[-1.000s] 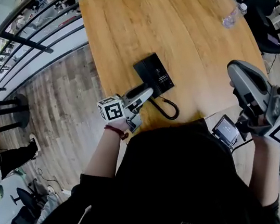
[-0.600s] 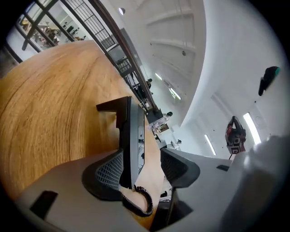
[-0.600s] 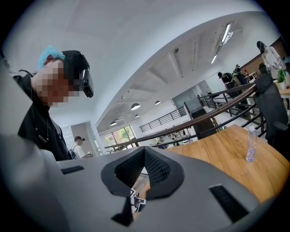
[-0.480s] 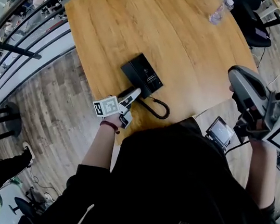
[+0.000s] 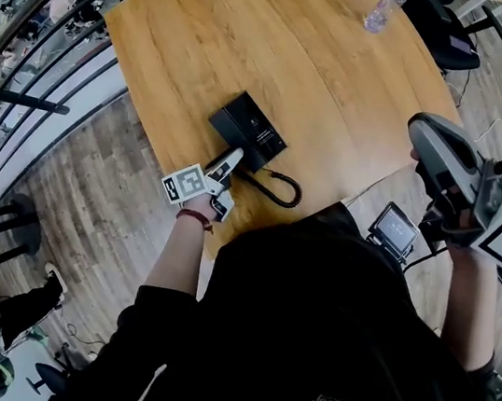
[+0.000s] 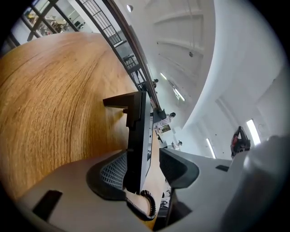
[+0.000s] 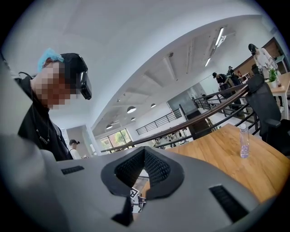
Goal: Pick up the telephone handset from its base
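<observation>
A black telephone (image 5: 248,130) lies on the wooden table (image 5: 327,75), with its coiled cord (image 5: 276,189) trailing toward the near edge. My left gripper (image 5: 232,156) sits low at the phone's near end. In the left gripper view the phone (image 6: 137,136) appears edge-on between the jaws of my left gripper (image 6: 147,164). One pad (image 6: 113,174) lies close against it and the other pad (image 6: 179,166) stands apart. The jaws have just closed a little and remain open. My right gripper (image 5: 420,129) hangs shut and empty off the table's right side, its tips (image 7: 144,152) meeting.
A clear water bottle (image 5: 381,8) stands at the table's far end, also in the right gripper view (image 7: 244,142). A small screen device (image 5: 395,232) sits below the table's near right edge. A railing (image 5: 51,31) runs along the left, with office chairs (image 5: 447,37) beyond the table.
My left gripper has come down from above the phone to its near end. The right gripper stays in the same place.
</observation>
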